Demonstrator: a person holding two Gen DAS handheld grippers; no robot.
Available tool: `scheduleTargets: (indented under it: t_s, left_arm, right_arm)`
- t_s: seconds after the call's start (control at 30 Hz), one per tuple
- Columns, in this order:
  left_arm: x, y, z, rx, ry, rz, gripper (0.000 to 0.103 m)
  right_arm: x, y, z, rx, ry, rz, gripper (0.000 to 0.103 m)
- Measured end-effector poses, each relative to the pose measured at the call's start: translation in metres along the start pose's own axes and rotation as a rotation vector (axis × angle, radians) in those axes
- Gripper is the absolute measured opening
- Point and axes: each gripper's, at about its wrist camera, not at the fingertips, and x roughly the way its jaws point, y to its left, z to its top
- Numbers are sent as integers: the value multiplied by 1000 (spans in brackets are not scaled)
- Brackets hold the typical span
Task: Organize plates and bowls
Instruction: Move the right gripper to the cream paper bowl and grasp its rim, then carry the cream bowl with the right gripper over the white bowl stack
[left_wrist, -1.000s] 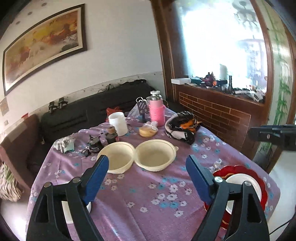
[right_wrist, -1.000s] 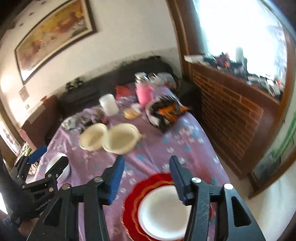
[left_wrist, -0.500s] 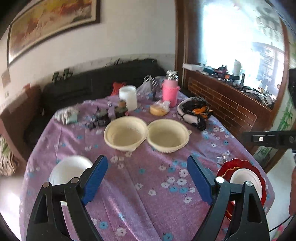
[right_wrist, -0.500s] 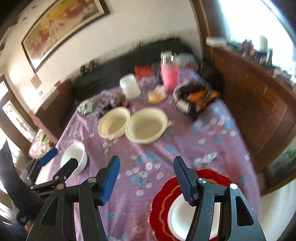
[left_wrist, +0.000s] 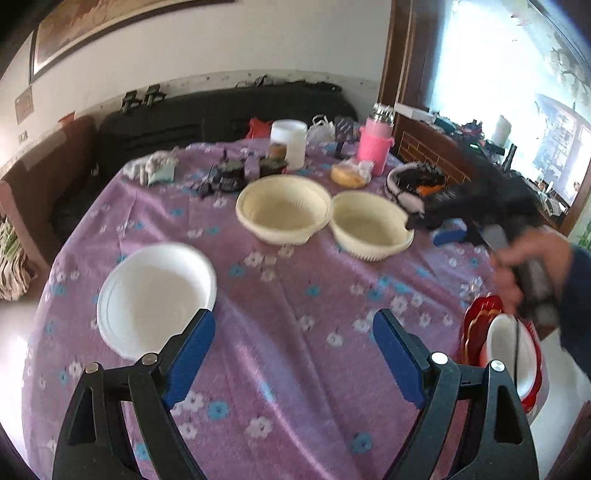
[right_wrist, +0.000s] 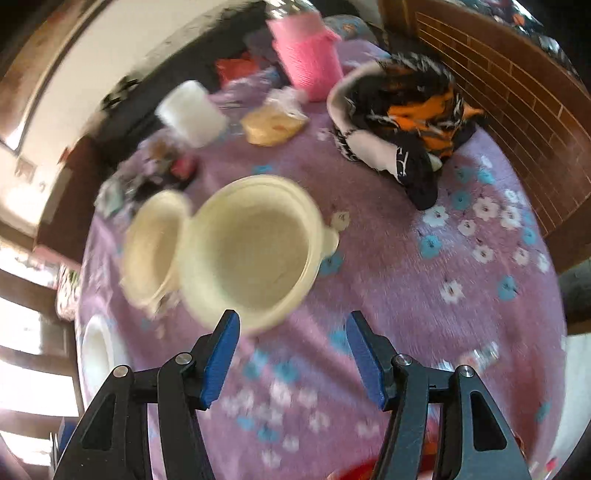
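Observation:
Two cream bowls sit side by side mid-table: a ribbed one (left_wrist: 283, 208) (right_wrist: 157, 245) and a handled one (left_wrist: 371, 227) (right_wrist: 251, 247). A white bowl (left_wrist: 155, 295) (right_wrist: 96, 352) lies near the table's left front edge. A red plate (left_wrist: 480, 328) with a white bowl (left_wrist: 506, 350) on it sits at the front right edge. My left gripper (left_wrist: 293, 354) is open, just right of the white bowl. My right gripper (right_wrist: 291, 354) is open, just in front of the handled cream bowl; it shows blurred in the left wrist view (left_wrist: 448, 234).
Purple flowered tablecloth (left_wrist: 295, 295). At the back stand a pink flask (left_wrist: 373, 147), a white jar (left_wrist: 290, 142), a bagged bun (left_wrist: 349, 173), small dark jars (left_wrist: 231, 177) and a black-orange cloth bundle (right_wrist: 406, 118). A black sofa (left_wrist: 221, 110) and brick ledge (right_wrist: 517, 92) flank the table.
My right gripper has swung forward and down over the table toward the handled cream bowl. My left gripper has dipped lower toward the white bowl. Both stay open.

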Motion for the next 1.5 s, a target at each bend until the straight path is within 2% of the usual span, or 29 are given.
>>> scheduleTargets:
  t_s: [0.03, 0.13, 0.2, 0.23, 0.27, 0.47, 0.6, 0.7, 0.8, 0.9, 1.03, 1.07, 1.17, 1.23, 1.3, 1.37, 1.5]
  left_arm:
    - [1, 4, -4, -1, 9, 1, 87]
    - [3, 15, -11, -11, 24, 12, 87]
    - [6, 21, -12, -25, 33, 7, 87]
    - [6, 23, -12, -26, 33, 5, 87]
    - [7, 25, -11, -26, 30, -1, 87]
    - [13, 33, -5, -35, 22, -36, 87]
    - [14, 37, -6, -39, 22, -74, 87]
    - [15, 44, -13, -61, 49, -121, 87]
    - [16, 46, -24, -68, 75, -156, 87]
    - [24, 42, -30, -65, 102, -173, 84]
    - [33, 28, -41, 29, 72, -114, 57]
    - [38, 27, -44, 27, 93, -136, 52]
    - [44, 21, -52, 60, 96, -136, 50]
    - [49, 19, -55, 74, 103, -150, 50]
    - [52, 15, -57, 94, 104, -160, 42]
    - [56, 9, -59, 123, 114, -178, 24]
    - [54, 4, -62, 153, 98, -185, 22]
  right_arm:
    - [16, -1, 7, 13, 22, -12, 64]
    - [34, -5, 18, 70, 16, -16, 62]
    - [45, -5, 23, 89, 29, -29, 39]
    - [49, -7, 25, 114, 37, -25, 23]
    - [54, -7, 24, 126, 51, -24, 16]
    - [40, 0, -4, 105, 57, -16, 14]
    - [14, 6, -43, 74, 84, 41, 11]
    - [-6, 17, -84, 28, 146, 97, 9]
    - [-12, 28, -125, 0, 209, 140, 9]
    - [-10, 35, -153, -26, 242, 144, 10]
    - [-18, 51, -172, -140, 138, 71, 13]
    - [-20, 55, -174, -169, 101, 50, 13]
    - [-24, 64, -184, -250, 21, -49, 15]
    - [-23, 62, -188, -254, 1, -68, 15]
    - [-18, 59, -191, -243, 4, -87, 15]
    - [-14, 55, -195, -228, 16, -85, 14]
    - [-13, 57, -201, -211, 5, -108, 14]
